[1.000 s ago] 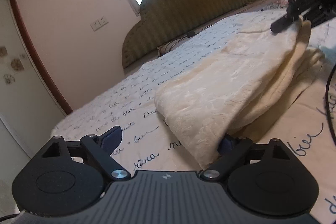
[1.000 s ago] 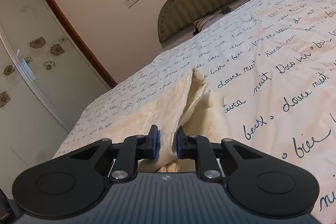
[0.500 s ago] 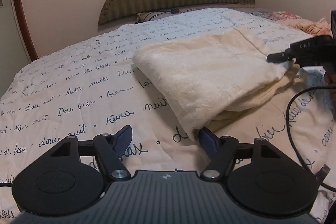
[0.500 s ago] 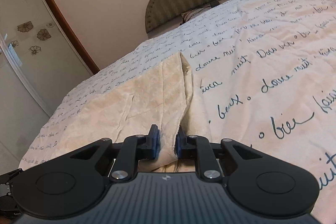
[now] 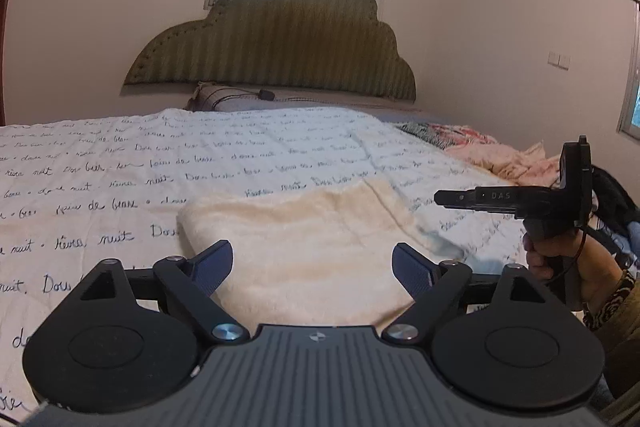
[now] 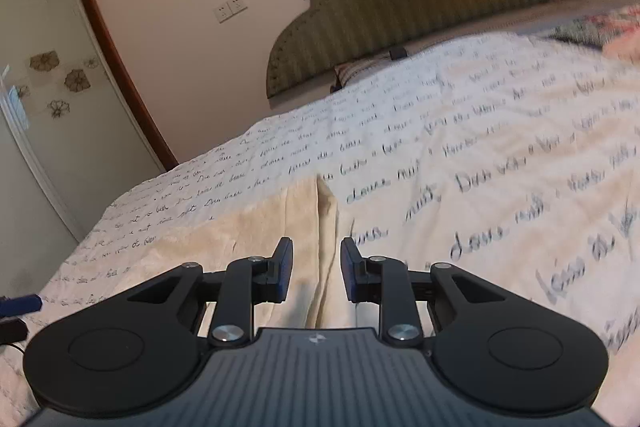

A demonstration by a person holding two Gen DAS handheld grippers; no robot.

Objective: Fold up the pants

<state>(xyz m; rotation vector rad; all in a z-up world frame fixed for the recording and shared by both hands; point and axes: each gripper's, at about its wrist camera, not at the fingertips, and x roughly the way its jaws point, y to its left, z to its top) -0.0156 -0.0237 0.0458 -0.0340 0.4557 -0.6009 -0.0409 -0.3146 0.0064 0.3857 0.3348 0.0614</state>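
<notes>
Both grippers, left (image 5: pixel 312 269) and right (image 6: pixel 316 269), open over pants (image 5: pixel 320 243); bedspread (image 5: pixel 120 163) script "nuit".

Pants (image 5: pixel 320 251): cream cloth, plushy, matt nap. Bedspread (image 5: pixel 120 163): quilted white cloth with printed script. Headboard (image 5: pixel 276 47): ribbed olive upholstery with stud trim. Left claw (image 5: pixel 312 267): matt black plastic, ridged blue pads, bright metal pivots. Wall (image 5: pixel 100 39): smooth, matt.
</notes>
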